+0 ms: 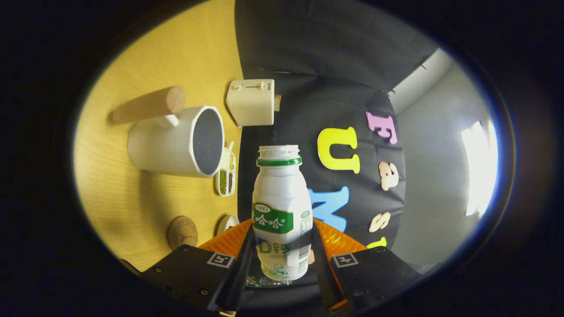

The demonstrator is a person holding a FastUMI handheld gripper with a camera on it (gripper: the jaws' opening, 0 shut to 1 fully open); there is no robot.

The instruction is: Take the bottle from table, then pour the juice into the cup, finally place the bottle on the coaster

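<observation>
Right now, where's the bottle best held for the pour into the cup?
Keep the grip it has: the gripper is shut on the bottle low on its straight body, one finger either side, leaving the narrower open neck free toward the cup.

White bottle [280,211] green-banded, white cup [176,143], yellow table [132,207], cream toaster [251,101]

The bottle [280,211] sits between the gripper [282,264] fingers, which press its sides. The cup [178,141] lies beyond, left; the coaster [182,232] nearer, left.
</observation>
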